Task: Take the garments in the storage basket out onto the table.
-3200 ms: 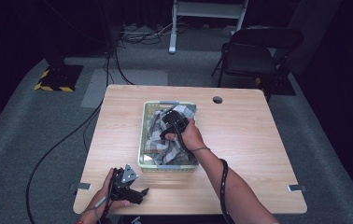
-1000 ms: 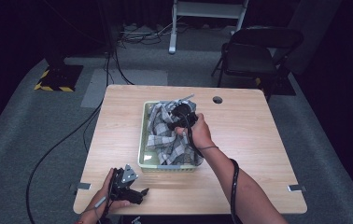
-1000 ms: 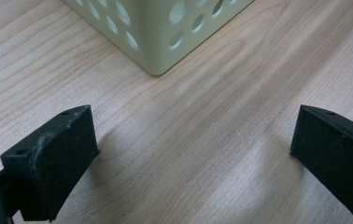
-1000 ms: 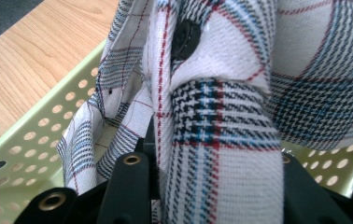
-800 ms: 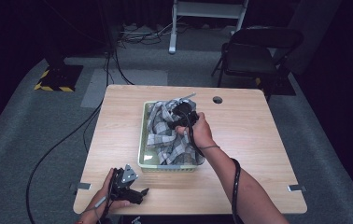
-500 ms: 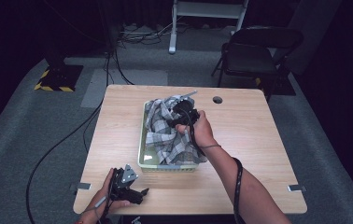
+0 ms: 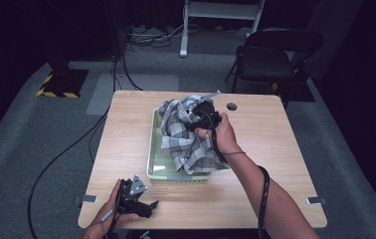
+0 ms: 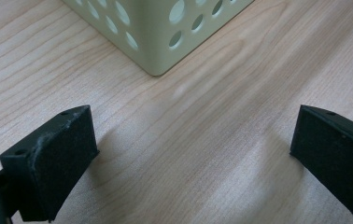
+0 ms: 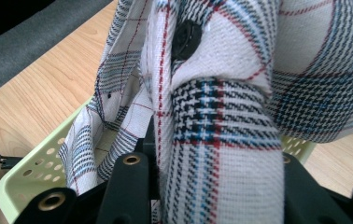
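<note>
Resting on the near edge of the wooden table (image 7: 285, 164), the left gripper (image 7: 143, 206) sits in the person's left hand (image 7: 109, 214) with its jaws spread wide and nothing between them; in the left gripper view bare wood lies between the pads and a corner of the pale green perforated basket (image 8: 165, 32) stands just beyond. Farther in, the basket (image 7: 152, 164) sits at the middle of the table. The right gripper (image 7: 203, 117), in the person's right hand (image 7: 223, 137), is clamped on a checked shirt (image 7: 186, 137), lifted above the basket with its lower folds draping inside and over the near rim. The shirt (image 9: 221, 140) is white plaid, crossed with black, blue and red lines, bunched in thick folds between the jaws, with a dark button (image 9: 186, 35) near the top. Beyond the table stands a black chair (image 7: 270, 59).
</note>
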Demonstrator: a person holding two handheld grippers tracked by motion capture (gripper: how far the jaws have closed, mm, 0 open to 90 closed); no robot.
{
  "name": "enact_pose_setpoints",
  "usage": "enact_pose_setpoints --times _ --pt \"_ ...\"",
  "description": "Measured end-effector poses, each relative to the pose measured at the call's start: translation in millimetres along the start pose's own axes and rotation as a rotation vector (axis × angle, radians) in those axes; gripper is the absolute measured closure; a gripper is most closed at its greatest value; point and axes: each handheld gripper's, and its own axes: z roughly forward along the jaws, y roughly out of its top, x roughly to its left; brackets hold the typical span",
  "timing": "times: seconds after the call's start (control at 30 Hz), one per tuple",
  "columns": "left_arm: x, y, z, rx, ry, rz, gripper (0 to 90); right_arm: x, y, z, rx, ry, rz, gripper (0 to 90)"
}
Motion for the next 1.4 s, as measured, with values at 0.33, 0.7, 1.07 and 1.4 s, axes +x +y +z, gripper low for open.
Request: enact_pose_setpoints --times 0.33,0.7,1.07,1.4 --pt "0.0 0.0 0.0 0.0 0.0 0.001 0.0 -12.8 -4.0 -17.2 -0.015 0.011 -0.002 65.5" --pt "0.0 0.0 0.1 -0.001 0.0 0.0 0.0 -32.7 -13.2 -36.6 -0.035 0.005 0.018 65.4" --pt "0.0 0.0 0.1 0.0 0.0 0.0 0.0 -62.8 -28.8 -54.5 -0.059 -0.019 0.062 65.4" --pt "0.1 0.0 0.1 -0.001 -0.001 0.0 0.0 -86.4 -45.4 -62.6 -0.061 -0.039 0.11 65.2"
